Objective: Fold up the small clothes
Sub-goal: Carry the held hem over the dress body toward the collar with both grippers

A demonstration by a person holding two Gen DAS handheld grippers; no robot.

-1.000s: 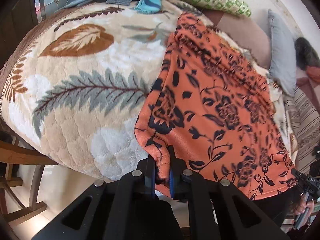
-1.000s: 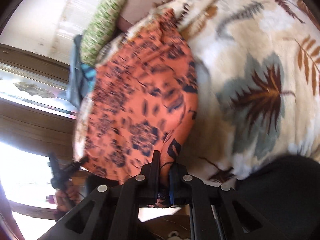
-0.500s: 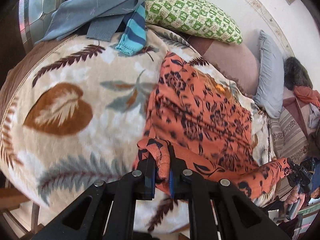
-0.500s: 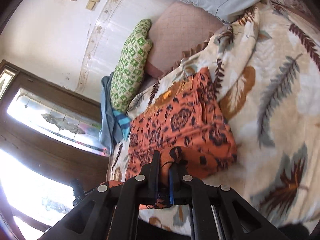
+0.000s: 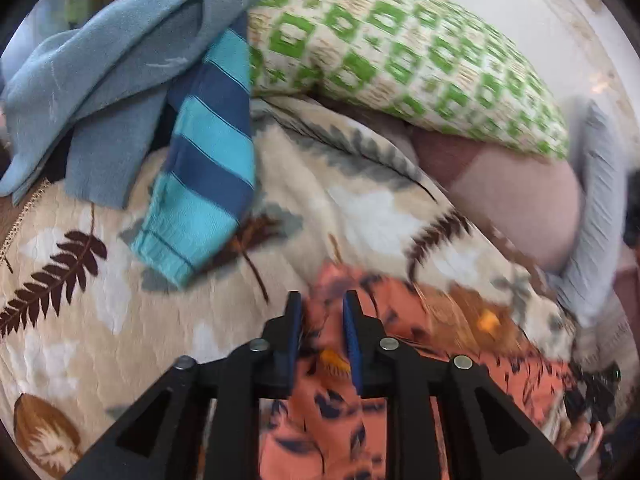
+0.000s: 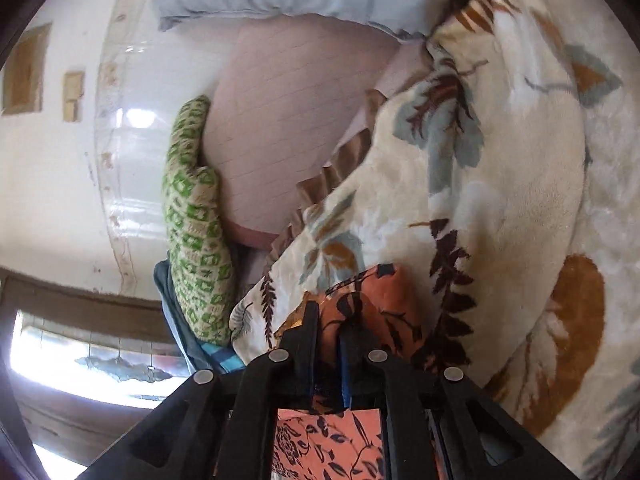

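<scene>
An orange garment with a dark floral print (image 5: 328, 420) lies folded over on the leaf-patterned blanket (image 5: 100, 320). My left gripper (image 5: 320, 312) hovers at the garment's far edge. Its jaws are opening, with loose orange cloth between them and the pads not pressing on it. In the right wrist view the same orange garment (image 6: 384, 300) bunches up at my right gripper (image 6: 328, 320), which is shut on a fold of it above the blanket (image 6: 500, 200). A hand with the other gripper (image 5: 592, 392) shows at the lower right of the left wrist view.
A blue-striped knit piece (image 5: 208, 160) and a light blue cloth (image 5: 100, 60) lie just beyond the garment on the left. A green-patterned pillow (image 5: 400, 48), a pink pillow (image 5: 520, 200) and a grey pillow (image 5: 600, 220) line the wall behind. A window (image 6: 100, 360) is at the left.
Both grippers carried the garment's near edge up over the bed toward the pillows, folding the cloth onto itself. The left jaws have parted; the right stays clamped.
</scene>
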